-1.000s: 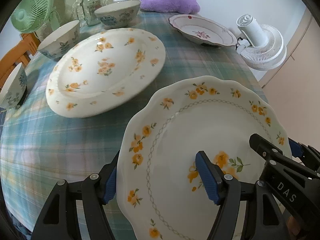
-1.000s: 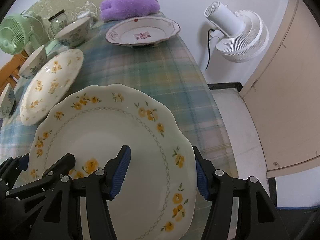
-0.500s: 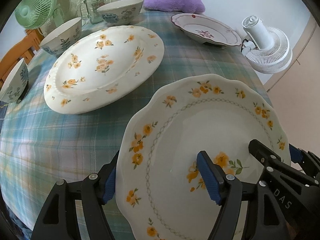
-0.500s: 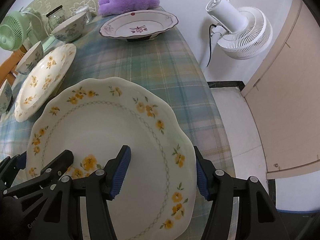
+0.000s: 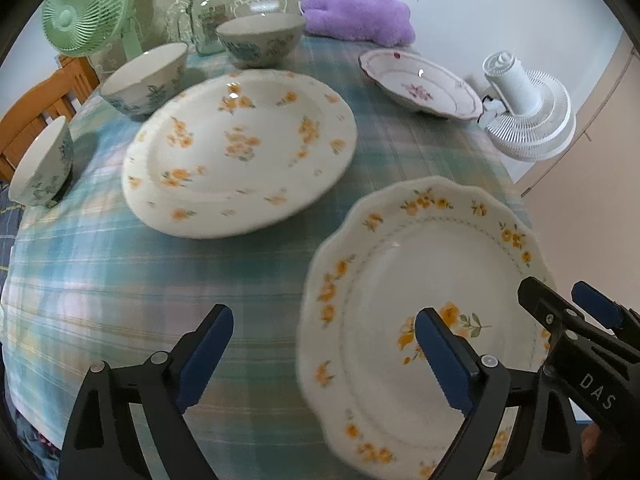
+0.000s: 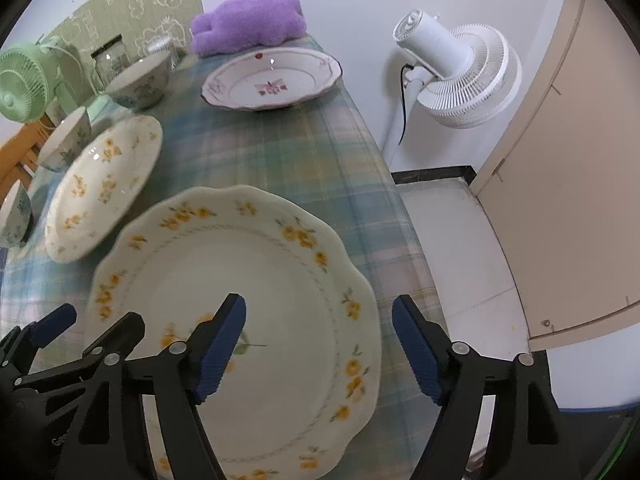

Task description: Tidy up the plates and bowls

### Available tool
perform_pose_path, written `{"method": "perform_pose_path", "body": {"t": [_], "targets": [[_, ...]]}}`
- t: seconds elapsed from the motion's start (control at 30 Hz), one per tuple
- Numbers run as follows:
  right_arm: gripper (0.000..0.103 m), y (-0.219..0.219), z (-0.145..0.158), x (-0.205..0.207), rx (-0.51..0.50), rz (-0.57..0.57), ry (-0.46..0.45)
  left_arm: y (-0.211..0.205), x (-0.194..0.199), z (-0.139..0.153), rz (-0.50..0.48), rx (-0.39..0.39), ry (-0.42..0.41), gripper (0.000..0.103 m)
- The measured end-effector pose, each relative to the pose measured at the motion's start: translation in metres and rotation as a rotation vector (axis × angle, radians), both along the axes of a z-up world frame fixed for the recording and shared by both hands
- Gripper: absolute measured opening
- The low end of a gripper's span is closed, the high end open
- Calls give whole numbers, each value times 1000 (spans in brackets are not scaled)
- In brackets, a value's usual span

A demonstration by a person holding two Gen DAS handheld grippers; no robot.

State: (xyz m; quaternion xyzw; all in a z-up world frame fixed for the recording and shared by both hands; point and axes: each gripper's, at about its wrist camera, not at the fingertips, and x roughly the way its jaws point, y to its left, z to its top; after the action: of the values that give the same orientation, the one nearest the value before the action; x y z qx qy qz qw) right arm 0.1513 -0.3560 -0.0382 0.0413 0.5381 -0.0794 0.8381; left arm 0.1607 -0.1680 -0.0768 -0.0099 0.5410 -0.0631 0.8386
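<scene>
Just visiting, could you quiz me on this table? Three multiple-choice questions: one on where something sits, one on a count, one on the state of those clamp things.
1. Where does the purple plush lie?
A. at the far end, behind the pink-flowered dish
B. on the floor
C. in a bowl

2. How many bowls does the left view show?
A. one
B. three
C. five

3. How do the left gripper and right gripper stand?
A. both clamped on a bowl
B. both open over the scalloped plate
C. one holds a jar

Answers: 1 A, it lies beyond that dish; 2 B, three stand along the left; 3 B, jaws wide, pads apart.
</scene>
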Motion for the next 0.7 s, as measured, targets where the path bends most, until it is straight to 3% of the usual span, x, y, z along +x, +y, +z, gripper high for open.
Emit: {"method": "perform_pose_path", "body": {"t": [0.5,0.7], "targets": [[80,87,48,-12,28,15,-130,84,-9,51,-28,16,-108,96],[80,114,59,-4,35,10,-149,110,-2,61,-26,24,-103,96]]}}
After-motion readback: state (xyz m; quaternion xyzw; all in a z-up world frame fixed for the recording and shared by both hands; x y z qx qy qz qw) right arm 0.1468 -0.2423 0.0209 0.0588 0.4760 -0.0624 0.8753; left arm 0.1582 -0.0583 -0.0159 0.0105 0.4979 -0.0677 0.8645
